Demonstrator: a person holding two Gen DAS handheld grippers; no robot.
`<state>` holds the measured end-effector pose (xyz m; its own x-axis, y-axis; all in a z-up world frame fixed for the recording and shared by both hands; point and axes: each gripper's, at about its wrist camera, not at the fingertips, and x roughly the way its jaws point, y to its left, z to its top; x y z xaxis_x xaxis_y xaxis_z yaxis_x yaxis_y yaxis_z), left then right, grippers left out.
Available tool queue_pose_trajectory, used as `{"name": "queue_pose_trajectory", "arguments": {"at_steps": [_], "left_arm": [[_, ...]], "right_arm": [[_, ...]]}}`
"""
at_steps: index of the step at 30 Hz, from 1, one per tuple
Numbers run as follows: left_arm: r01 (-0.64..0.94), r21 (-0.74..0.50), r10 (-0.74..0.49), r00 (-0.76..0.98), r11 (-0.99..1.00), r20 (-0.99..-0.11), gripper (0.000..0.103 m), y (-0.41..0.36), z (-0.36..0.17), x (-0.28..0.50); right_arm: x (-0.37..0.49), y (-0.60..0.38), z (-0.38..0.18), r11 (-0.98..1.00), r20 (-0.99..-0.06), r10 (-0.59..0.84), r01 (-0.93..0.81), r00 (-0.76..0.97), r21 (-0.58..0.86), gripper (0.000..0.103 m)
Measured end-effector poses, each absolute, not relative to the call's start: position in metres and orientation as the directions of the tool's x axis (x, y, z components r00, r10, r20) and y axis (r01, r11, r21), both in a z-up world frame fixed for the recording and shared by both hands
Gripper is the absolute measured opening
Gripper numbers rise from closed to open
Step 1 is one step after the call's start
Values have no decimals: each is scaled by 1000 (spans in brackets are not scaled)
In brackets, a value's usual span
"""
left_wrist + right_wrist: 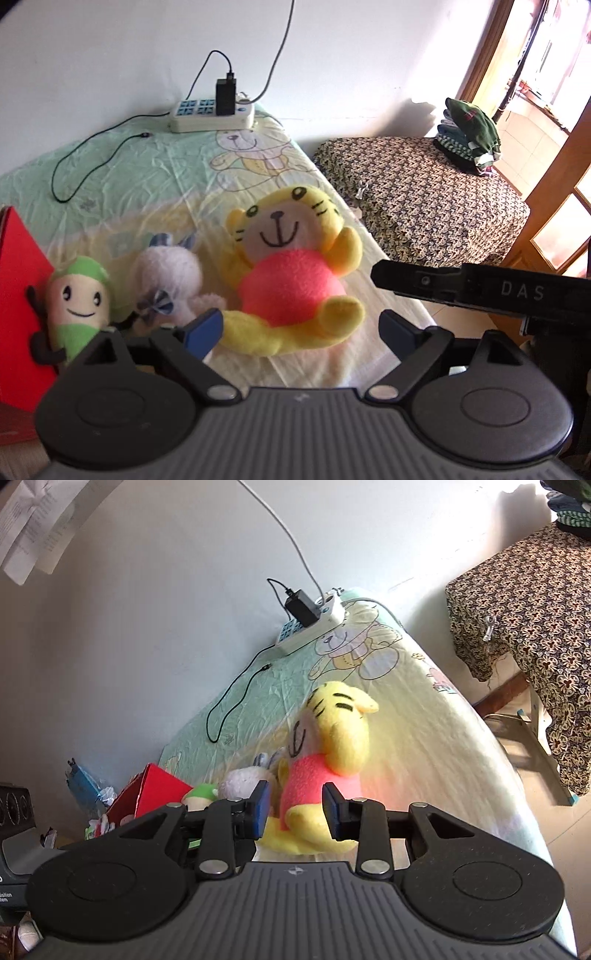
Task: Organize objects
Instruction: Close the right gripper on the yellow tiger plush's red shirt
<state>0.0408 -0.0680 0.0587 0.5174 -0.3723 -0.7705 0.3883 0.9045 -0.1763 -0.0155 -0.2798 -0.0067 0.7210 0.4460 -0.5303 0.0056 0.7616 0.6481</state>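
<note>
Bed (147, 173) against white wall: three plush toys in a row near its edge, tiger (291, 266), bunny (168, 273), green-capped doll (79, 299) leaning on one red box (18, 295). Left gripper (301, 330) spread wide before tiger's legs, gripping nothing. Right gripper (295, 812) partly open before the tiger, pads clear of it.

Home bedroom: cartoon-print sheet (147, 173), plush toys (291, 266), folded clothes (469, 136), power strip (210, 114).

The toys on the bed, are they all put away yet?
Not yet. The yellow tiger, white bunny and green-capped doll all lie on the sheet beside the red box; none is visibly put away. Both tongs, left and right, are open and empty, aimed at the tiger. All three remain.
</note>
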Motion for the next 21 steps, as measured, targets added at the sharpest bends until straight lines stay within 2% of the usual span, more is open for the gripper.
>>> {"name": "queue_pose_trajectory", "arguments": {"at_steps": [2, 7, 9, 21], "left_arm": [[404, -192, -394, 507, 894, -767, 95, -74, 54, 49], [400, -219, -403, 465, 890, -788, 95, -82, 36, 73], [397, -228, -403, 442, 889, -802, 96, -85, 28, 83], [390, -264, -414, 372, 882, -831, 94, -92, -7, 118]], "right_arm": [[-10, -288, -12, 750, -536, 438, 35, 722, 661, 44], [8, -301, -27, 722, -546, 436, 83, 715, 686, 47], [17, -302, -34, 715, -555, 451, 89, 699, 693, 52], [59, -298, -66, 656, -568, 529, 122, 630, 745, 55]]}}
